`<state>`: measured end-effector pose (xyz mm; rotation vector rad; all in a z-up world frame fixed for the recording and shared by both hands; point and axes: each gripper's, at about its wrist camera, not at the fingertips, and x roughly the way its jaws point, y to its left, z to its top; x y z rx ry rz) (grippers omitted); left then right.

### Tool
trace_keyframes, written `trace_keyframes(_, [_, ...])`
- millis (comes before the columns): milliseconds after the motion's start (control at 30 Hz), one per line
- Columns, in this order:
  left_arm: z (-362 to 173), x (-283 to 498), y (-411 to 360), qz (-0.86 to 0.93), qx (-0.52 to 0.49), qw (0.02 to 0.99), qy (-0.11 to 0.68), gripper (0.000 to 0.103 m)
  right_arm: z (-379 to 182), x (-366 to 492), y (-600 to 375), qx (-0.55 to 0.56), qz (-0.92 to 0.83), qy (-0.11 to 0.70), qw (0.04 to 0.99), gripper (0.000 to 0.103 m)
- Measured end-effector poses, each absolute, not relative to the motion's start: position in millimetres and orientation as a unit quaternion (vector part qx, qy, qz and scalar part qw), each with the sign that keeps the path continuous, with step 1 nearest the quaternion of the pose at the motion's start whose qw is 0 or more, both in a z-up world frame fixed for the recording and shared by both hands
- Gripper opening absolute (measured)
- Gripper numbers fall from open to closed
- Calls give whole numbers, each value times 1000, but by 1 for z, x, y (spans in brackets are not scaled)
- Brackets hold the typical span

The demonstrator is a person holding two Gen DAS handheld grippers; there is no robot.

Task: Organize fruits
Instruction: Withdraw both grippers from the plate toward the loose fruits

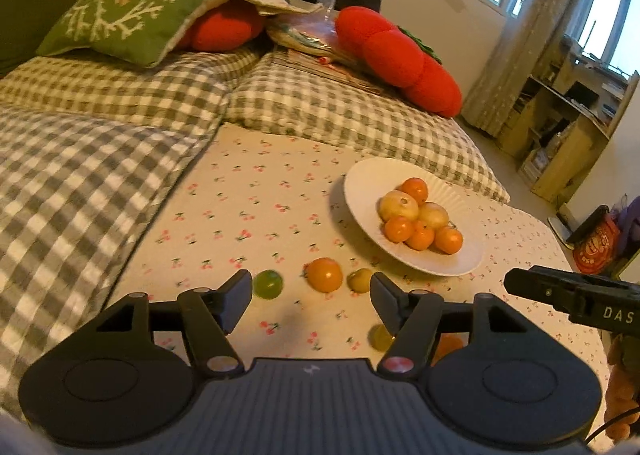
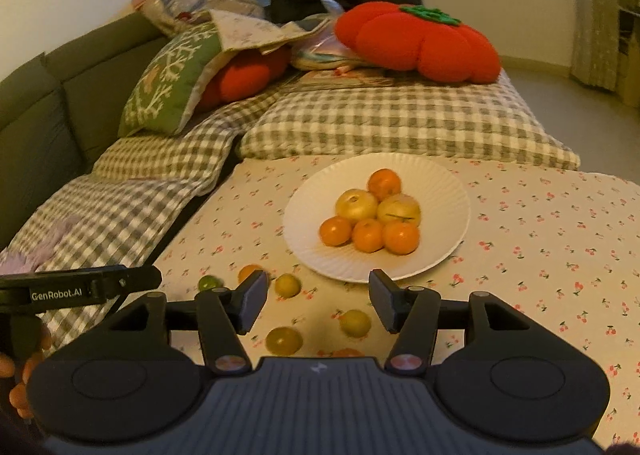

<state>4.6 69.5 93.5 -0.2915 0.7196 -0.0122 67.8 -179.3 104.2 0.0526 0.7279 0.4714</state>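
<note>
A white plate [image 1: 368, 183] [image 2: 312, 247] on the cherry-print cloth holds a pile of oranges [image 2: 400, 237] and pale yellow fruits [image 2: 356, 205]. In front of the plate lie loose fruits: a green one [image 1: 268, 284] [image 2: 208, 282], an orange [image 1: 325, 274] [image 2: 249, 272] and small yellow ones [image 1: 360, 280] [image 2: 355, 322]. My left gripper [image 1: 310, 280] hovers open just short of the loose orange, nothing between its fingers. My right gripper [image 2: 318, 282] is open above the yellow fruits, short of the plate's near rim. Its body hides part of another orange [image 2: 346, 352].
Checked cushions [image 1: 100, 159], a green pillow [image 1: 132, 7] and red pumpkin-shaped cushions [image 1: 400, 55] line the sofa behind the cloth. The other gripper [image 1: 572, 295] [image 2: 92, 287] shows at each view's edge. A wooden shelf [image 1: 568, 127] stands far right.
</note>
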Motion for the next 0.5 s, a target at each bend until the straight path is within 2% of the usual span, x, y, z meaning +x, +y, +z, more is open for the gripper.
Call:
trace_keyframes(433, [67,-32,76,14,-127,911,393,60,94,53,-157,-23,258,373,891,65])
trace_keyframes(500, [64,-35,76,11,-125,909,398,60,94,51,-156,-25,262,373,890,69])
